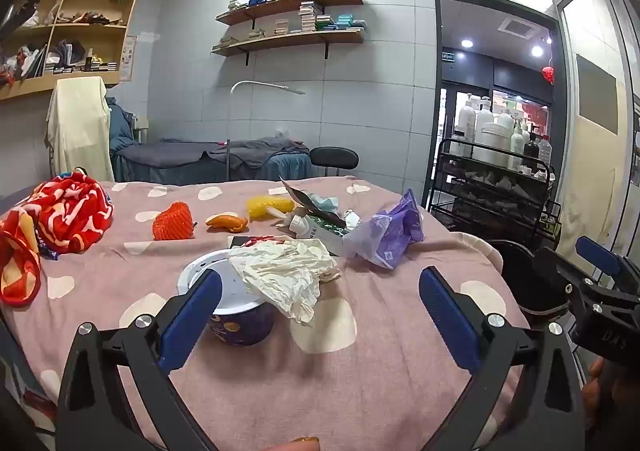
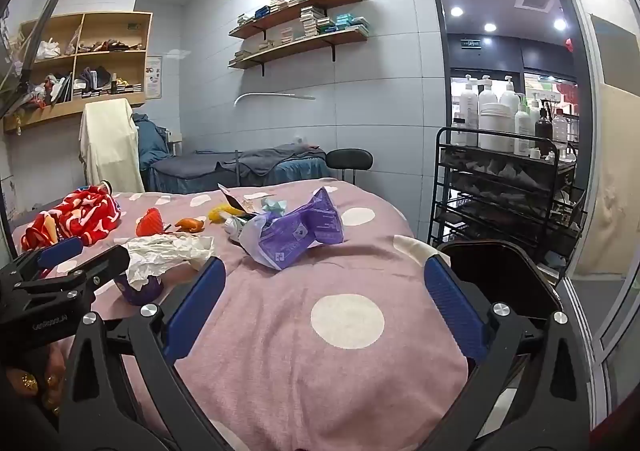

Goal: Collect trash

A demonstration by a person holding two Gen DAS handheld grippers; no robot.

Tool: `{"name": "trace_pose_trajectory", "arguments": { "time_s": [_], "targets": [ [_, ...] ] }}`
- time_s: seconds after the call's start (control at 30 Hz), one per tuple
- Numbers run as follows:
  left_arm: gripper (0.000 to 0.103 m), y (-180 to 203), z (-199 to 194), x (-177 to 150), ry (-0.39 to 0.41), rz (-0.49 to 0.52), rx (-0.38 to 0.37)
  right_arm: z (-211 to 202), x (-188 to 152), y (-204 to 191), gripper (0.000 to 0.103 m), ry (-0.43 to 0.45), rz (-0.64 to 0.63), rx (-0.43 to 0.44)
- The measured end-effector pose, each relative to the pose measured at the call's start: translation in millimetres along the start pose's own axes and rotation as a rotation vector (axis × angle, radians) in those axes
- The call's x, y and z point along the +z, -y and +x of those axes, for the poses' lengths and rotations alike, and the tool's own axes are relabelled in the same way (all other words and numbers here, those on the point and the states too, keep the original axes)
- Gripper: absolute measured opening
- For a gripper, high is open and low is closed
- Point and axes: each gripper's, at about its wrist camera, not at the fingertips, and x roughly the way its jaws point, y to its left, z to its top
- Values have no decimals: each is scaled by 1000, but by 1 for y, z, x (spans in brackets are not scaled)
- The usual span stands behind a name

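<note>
Both the left gripper point(image 1: 320, 303) and right gripper point(image 2: 324, 303) gape wide, empty, above the pink bedspread point(image 1: 280, 371), crumpled tissue point(image 1: 284, 271) draping the purple cup point(image 1: 244, 325).

Crumpled tissue point(image 1: 284, 275) hides cup point(image 1: 240, 321) rim

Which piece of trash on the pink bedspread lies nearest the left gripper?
The purple cup with crumpled white paper draped over it, just ahead of the open left gripper. The peel, netting and purple bag lie farther back.

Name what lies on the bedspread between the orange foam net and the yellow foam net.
A piece of orange peel lies between the orange foam net and the yellow foam net, apart from both; the left wrist view shows it best.
</note>
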Motion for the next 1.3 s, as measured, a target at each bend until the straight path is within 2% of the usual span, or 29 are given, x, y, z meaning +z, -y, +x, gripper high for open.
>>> {"name": "trace_pose_trajectory", "arguments": {
  "time_s": [1.3],
  "targets": [
    [98, 2, 1, 0, -2, 9, -27, 4, 0, 0, 98, 2, -4, 11]
  ]
}}
